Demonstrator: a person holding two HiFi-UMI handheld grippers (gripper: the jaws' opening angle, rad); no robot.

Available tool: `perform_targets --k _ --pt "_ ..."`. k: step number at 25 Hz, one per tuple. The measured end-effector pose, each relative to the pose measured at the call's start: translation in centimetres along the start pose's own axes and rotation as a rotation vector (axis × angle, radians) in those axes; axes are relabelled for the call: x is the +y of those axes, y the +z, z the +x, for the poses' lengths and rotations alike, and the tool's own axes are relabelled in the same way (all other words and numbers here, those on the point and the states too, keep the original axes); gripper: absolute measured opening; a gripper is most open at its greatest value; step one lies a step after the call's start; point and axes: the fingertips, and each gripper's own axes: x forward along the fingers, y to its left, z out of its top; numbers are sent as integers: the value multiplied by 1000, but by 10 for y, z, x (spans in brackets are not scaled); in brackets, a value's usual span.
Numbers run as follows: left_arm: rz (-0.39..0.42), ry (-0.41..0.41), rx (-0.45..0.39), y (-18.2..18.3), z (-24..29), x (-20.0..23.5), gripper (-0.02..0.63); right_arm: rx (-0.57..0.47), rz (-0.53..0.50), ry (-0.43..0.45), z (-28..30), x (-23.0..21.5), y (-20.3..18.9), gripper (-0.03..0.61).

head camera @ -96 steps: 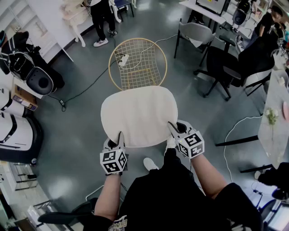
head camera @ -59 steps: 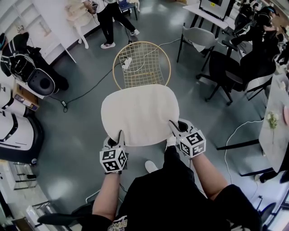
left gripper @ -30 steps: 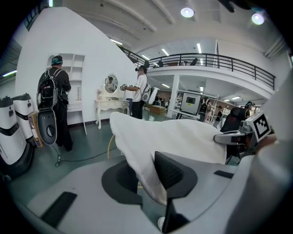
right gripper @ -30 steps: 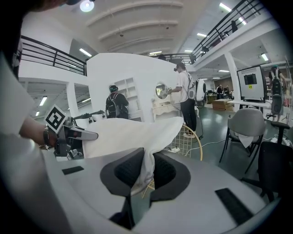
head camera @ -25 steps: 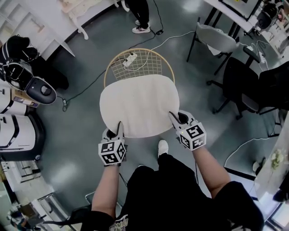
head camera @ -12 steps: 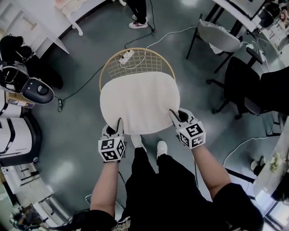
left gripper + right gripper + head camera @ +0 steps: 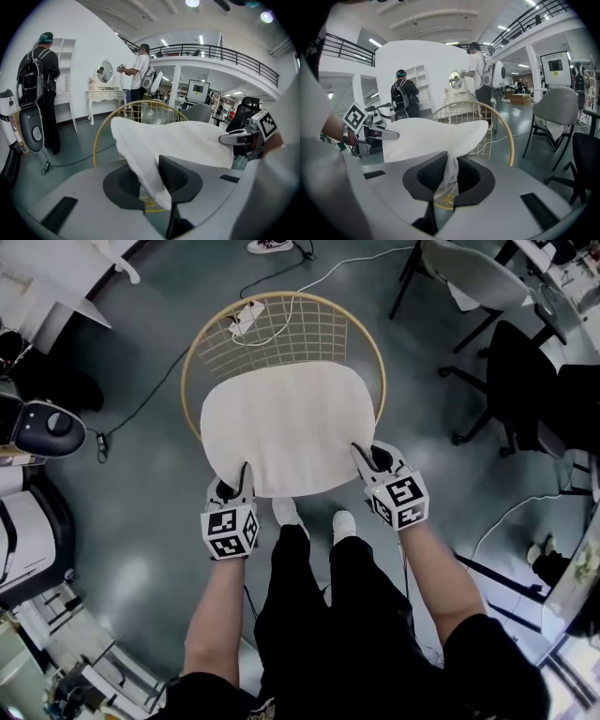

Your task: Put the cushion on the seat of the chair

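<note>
The likeliest slip is a lopsided landing. The left gripper point(image 7: 243, 476) and the right gripper point(image 7: 364, 457) each have their jaws clamped on a near corner of the cushion point(image 7: 286, 427), pinching only its edge; if one lets go before the other, the freed side would drop and the cushion could tip off the chair point(image 7: 377, 352). The cushion hangs over the chair, covering the near half of its gold rim; we cannot tell whether it touches the mesh yet. Its near edge reaches past the rim toward us; we judge that, set down here, it would overhang the front and might slide to the floor. The far edge could catch on the upright mesh and fold if pushed in too flat. Our shoes point(image 7: 284, 512) stand just beside the chair's front; a nudge could shift the chair under the cushion. A power strip point(image 7: 246, 311) and its cable point(image 7: 352, 266) lie on the floor behind the mesh; a dragged chair could snag them.

Counted: one cushion; one wire chair; two grippers, both gripping; two shoes of ours; one power strip; two more seats at the right, a grey chair point(image 7: 473, 273) and a black chair point(image 7: 525, 371); two people in the left gripper view, one with a backpack point(image 7: 37, 75), one by a dresser point(image 7: 140, 65).
</note>
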Motion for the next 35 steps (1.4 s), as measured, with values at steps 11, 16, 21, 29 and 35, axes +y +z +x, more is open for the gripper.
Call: perform_targets --k 11,16,21,29,35 --pt "21 -23 64 -87 116 51 101 83 -8 -88 112 -26 -86 58" --pt "30 -29 84 -106 147 59 103 120 -1 -133 139 -38 -108 58" --pt "12 -5 131 -127 161 64 110 159 21 -166 151 -47 -124 60" --pt "-20 56 189 -136 167 67 138 211 77 -203 156 -58 -139 60" --pt "37 125 171 -131 161 74 234 228 116 -225 159 -64 -145 60"
